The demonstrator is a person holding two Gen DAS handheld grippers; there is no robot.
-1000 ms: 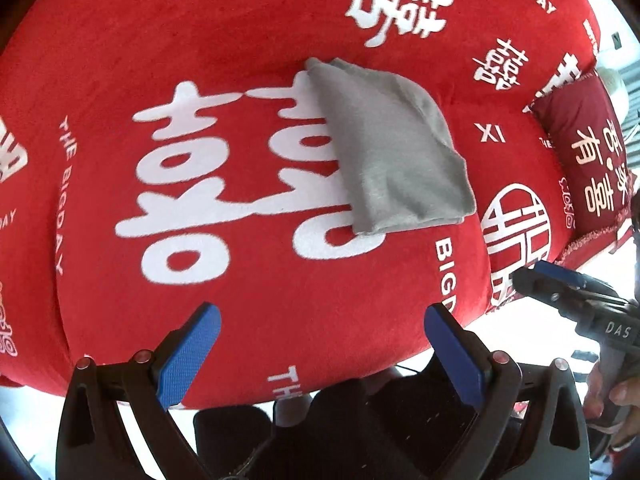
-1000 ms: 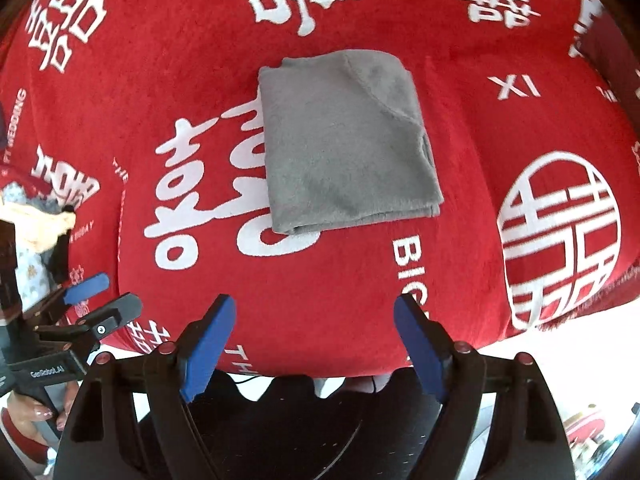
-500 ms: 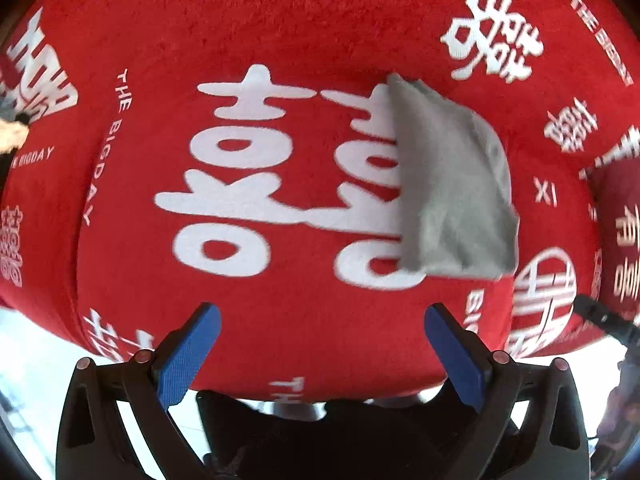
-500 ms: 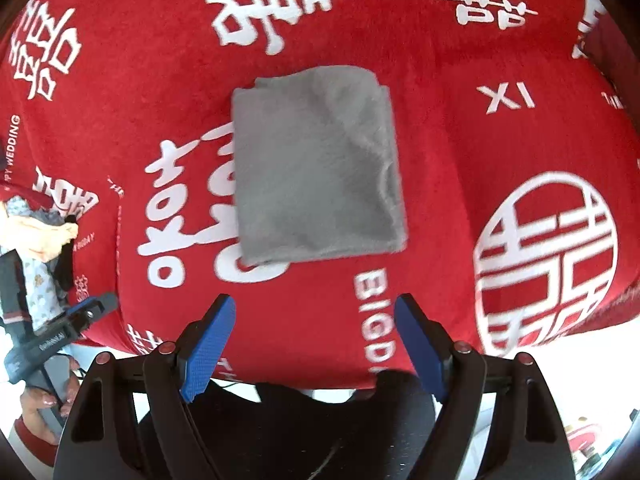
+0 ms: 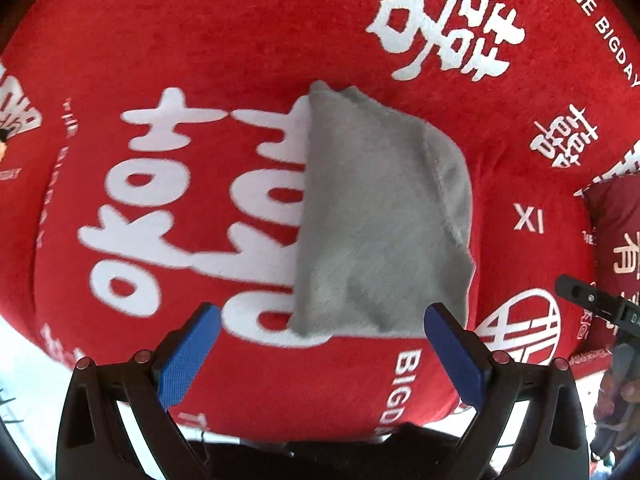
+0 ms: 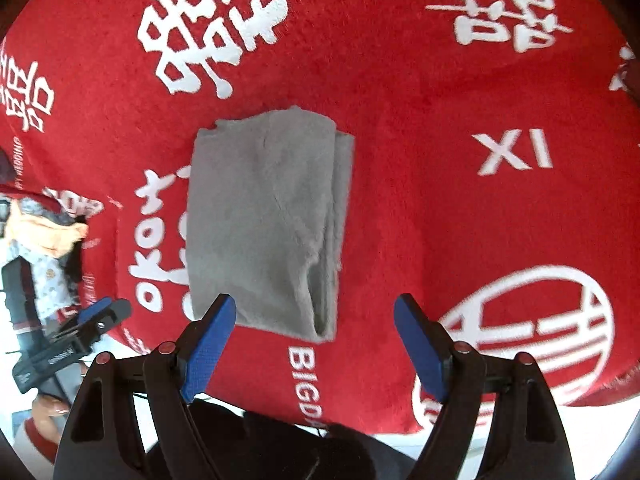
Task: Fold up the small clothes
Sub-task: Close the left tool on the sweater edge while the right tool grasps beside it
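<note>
Reading "BIGDAY" and "XI" on red blanket [image 6: 440, 220], grey folded cloth [image 6: 264, 220]

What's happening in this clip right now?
A person holds a pair of tongs in each hand above a red blanket printed with white characters. A small grey garment lies on it, already folded into a compact rectangle. The left tongs and right tongs are both open and empty, pointing down with the garment's near edge between their blue pads. Neither touches the cloth yet. A few more clothes sit off to the left edge in the right wrist view.
</note>
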